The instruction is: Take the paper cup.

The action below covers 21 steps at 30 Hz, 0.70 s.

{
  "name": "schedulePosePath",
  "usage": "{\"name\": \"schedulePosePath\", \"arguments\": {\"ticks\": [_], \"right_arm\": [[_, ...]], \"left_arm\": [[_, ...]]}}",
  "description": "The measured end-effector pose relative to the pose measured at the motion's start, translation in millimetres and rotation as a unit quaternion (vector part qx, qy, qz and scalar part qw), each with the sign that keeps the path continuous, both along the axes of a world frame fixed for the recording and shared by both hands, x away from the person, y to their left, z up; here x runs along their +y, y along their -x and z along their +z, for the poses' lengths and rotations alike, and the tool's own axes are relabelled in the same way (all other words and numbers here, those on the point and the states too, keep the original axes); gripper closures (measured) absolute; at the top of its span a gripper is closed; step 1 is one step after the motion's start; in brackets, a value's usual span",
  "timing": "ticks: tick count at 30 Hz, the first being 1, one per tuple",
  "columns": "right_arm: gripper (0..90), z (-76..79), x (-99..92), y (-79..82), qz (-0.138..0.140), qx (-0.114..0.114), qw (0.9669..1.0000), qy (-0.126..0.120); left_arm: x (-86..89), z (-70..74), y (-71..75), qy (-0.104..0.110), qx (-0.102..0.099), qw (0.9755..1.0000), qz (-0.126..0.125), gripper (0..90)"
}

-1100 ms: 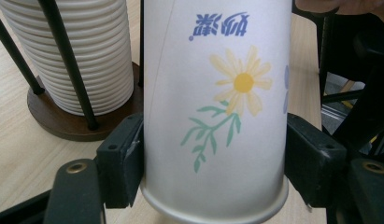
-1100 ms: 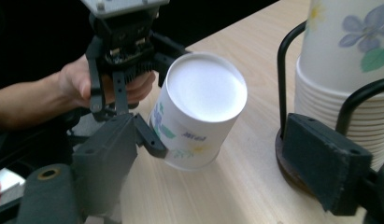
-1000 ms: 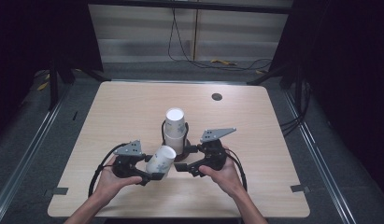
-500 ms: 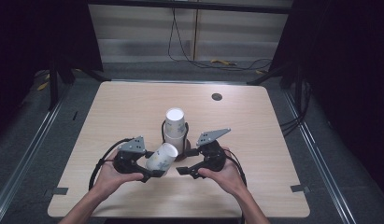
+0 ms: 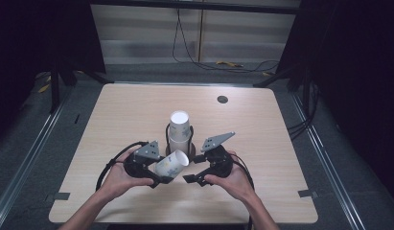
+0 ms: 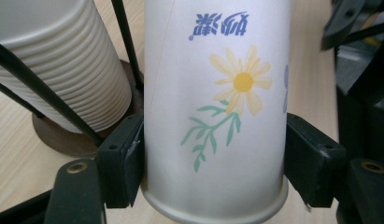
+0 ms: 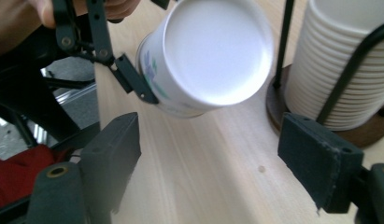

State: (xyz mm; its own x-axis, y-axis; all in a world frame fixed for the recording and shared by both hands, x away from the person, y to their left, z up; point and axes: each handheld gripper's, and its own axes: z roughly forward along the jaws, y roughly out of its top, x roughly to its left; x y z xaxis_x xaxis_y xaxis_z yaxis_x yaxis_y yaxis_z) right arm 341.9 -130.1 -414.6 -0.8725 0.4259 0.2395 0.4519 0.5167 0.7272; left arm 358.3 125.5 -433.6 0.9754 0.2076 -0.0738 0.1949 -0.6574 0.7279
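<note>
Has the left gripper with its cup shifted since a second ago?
Yes, slightly. The left gripper and its paper cup drifted toward the person, away from the fixed cup stack.

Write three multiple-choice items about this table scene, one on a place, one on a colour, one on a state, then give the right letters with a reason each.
1. Where does the stack of cups in its wire holder stand?
A. At the table's far right corner
B. Near the middle of the table, just beyond the two grippers
C. On the floor

2. What colour is the centre of the flower printed on the held paper cup?
A. Yellow
B. Red
C. Black

3. How do the jaws of the right gripper stand?
A. Shut on the cup
B. Shut on the holder
C. Open, with nothing between them

Answers: 1 B, the high view shows the holder mid-table behind both hands. 2 A, the left gripper view shows a yellow disc amid pale petals. 3 C, the right gripper view shows bare table between its spread jaws, while the left gripper clamps the cup.
</note>
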Motion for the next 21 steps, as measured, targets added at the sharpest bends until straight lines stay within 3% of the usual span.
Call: {"name": "schedulePosePath", "arguments": {"ticks": [5,8,17,21], "right_arm": [[16.6,-2.1,-1.5,-1.1,-0.004,0.002,0.9999,0.009],[16.8,-3.3,-0.5,-1.3,-0.003,0.002,0.9999,0.016],[23.3,-11.1,4.7,-3.9,0.013,0.017,0.9987,0.046],[24.8,-12.9,6.7,-4.5,0.027,0.022,0.9979,0.055]], "left_arm": [[-5.2,-4.3,3.6,-0.012,-0.003,0.9999,-0.003,29.9],[-6.7,-5.0,4.1,-0.031,-0.014,0.9994,-0.001,29.9],[-6.9,-7.5,5.4,-0.041,-0.017,0.9990,-0.004,30.2],[-12.7,-11.1,7.8,-0.061,-0.024,0.9978,-0.015,30.3]]}}
